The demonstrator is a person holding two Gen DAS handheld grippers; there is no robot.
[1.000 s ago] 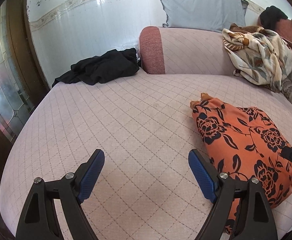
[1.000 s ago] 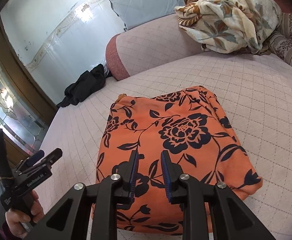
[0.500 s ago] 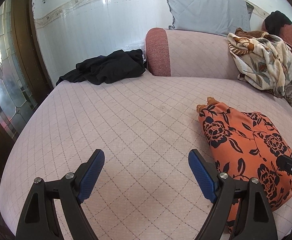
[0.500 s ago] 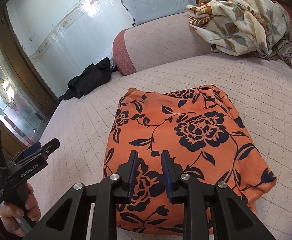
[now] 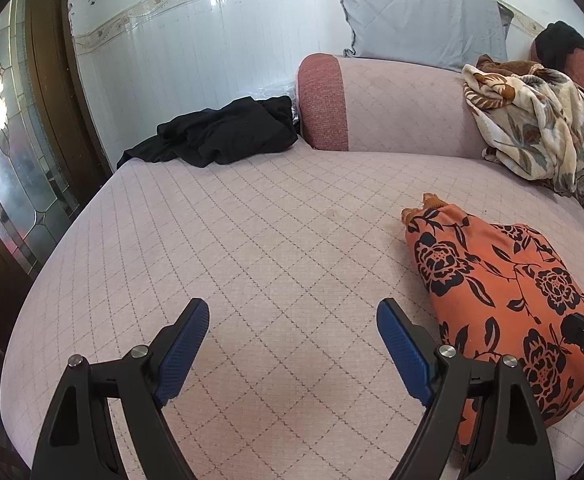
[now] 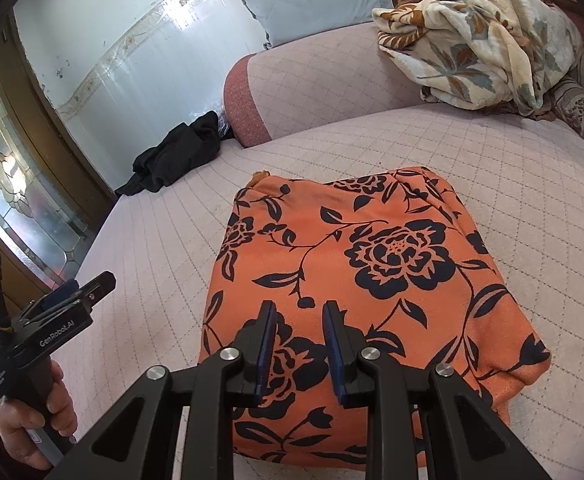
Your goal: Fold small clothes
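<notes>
While the folded orange floral garment [image 6: 356, 264] lies on the quilted bed [image 5: 252, 240], the right gripper [image 6: 298, 344] hovers above it, jaws narrowly parted, pinching nothing; the left gripper [image 5: 292, 336] gapes wide over bare quilt. A black garment [image 5: 220, 136] lies far off.

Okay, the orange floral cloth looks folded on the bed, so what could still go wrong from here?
The right tongs hover narrowly parted just over the cloth; dipping could snag the top layer and undo the fold. The left tongs stand wide open beside the cloth's edge and could nudge it. The next piece, the black garment, lies far back.

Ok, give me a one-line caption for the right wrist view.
Right gripper hovers, jaws narrowly apart, over a folded orange floral garment on the quilted sofa.
</notes>
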